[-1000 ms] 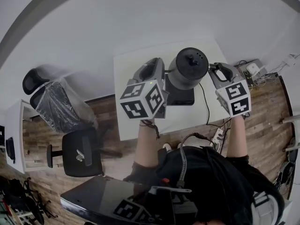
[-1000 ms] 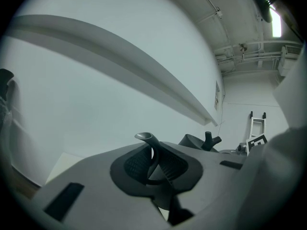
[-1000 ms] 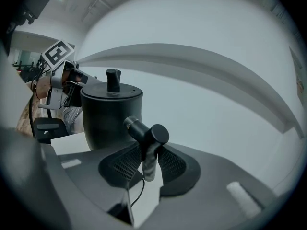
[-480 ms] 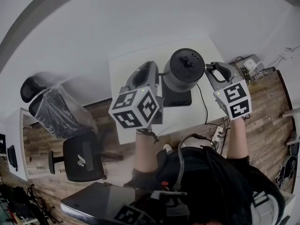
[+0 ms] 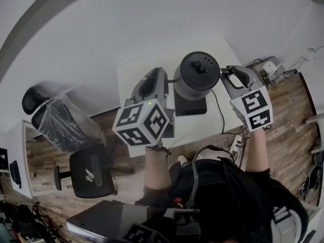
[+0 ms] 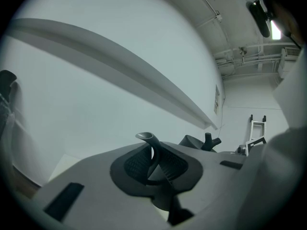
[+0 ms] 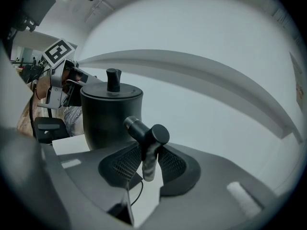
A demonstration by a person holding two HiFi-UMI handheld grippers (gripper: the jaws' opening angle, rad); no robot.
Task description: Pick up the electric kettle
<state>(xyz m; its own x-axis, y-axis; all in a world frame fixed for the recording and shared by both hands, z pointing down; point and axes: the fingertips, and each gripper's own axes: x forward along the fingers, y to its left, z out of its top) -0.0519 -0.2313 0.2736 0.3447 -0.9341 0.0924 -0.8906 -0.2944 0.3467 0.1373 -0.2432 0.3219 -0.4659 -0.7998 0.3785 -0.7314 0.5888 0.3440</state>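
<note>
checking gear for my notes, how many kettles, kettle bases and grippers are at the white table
kettle: 1
kettle base: 1
grippers: 2, the left gripper and the right gripper, both closed on the kettle
total: 4

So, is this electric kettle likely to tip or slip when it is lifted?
The bulky kettle looks rigid, probably heavy. Its handle is a smooth round bar in the right gripper, so it may rotate. The thin spout, held by the left gripper, likely steadies it but could bend.
</note>
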